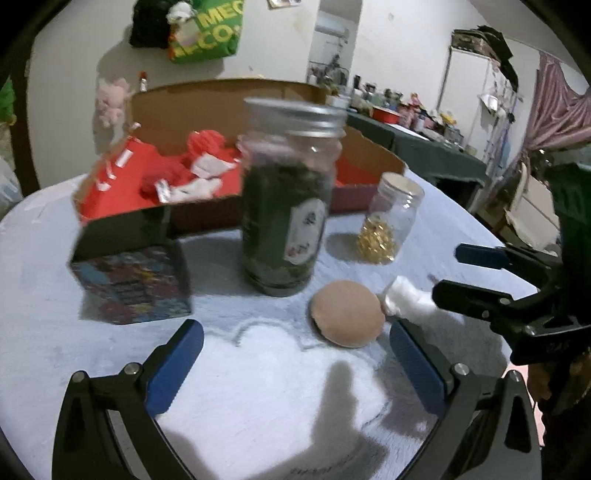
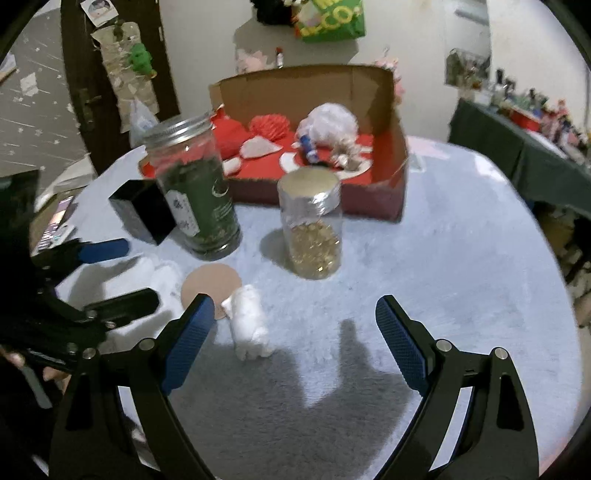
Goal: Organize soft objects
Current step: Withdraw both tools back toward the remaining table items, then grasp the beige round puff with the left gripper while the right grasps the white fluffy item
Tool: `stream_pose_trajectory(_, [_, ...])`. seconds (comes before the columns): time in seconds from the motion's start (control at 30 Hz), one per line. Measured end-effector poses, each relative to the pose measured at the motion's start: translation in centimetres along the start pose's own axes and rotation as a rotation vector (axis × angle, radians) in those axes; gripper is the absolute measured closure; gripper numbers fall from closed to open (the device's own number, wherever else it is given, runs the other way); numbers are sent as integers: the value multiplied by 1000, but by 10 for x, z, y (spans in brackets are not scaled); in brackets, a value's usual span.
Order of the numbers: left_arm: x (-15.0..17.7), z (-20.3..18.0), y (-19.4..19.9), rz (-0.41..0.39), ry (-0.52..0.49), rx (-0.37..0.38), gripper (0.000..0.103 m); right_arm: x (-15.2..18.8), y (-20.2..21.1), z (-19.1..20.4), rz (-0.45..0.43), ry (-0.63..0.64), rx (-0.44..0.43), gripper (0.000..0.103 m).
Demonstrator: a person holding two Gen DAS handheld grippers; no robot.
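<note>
1. Behind the round tabletop (image 2: 461, 240), covered in a pale blue fuzzy cloth, I saw a cluttered room: a dark door at one side, a long dark counter crowded with small items at the other.
2. An open cardboard box (image 2: 391, 122) with a red lining stood at the far edge of the tabletop, already holding red and white soft pieces.
3. In front of it stood a tall jar (image 1: 284, 206) of dark green leaves, a smaller jar (image 2: 312, 229) of golden beads and a dark tin (image 1: 133, 280).
4. A round tan puff (image 1: 347, 314) and a white cotton wad (image 2: 249, 321) lay near each other on the cloth, closest to me and still outside the box.
5. I had the left gripper (image 1: 295, 365) spread wide and empty just short of the puff; the right gripper (image 2: 295, 339) was likewise wide apart and empty, the wad just inside its left finger.
6. I judged this the approach before a pick: next, each gripper needed centring over its soft piece, closing gently, then carrying it to the box.
7. Green hanging packaging (image 1: 207, 33) showed yellow letters, roughly "MEC" and "CO"; the jar labels were too blurred to read.
</note>
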State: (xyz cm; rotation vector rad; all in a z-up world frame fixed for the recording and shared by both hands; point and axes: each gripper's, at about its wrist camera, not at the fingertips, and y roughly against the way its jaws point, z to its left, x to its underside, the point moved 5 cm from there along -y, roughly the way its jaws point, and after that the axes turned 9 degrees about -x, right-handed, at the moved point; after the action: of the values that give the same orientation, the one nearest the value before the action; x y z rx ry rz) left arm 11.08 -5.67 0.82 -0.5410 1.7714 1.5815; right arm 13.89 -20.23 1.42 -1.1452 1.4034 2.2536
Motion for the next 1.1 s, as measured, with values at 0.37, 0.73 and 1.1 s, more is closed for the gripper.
stream_pose_trajectory(0.37, [2,-17,-23,72,-108,36,15,4,-18,1,60,58,-113,18])
stream_pose_trajectory(0.73, [-4,-36,-27,84,-203,106,54,6,-32,5,109,77,-207,72])
stream_pose_trajectory(1.1, [-5,-12,-8,58,-146,159,70,3,-21,17,18,19,-208,88])
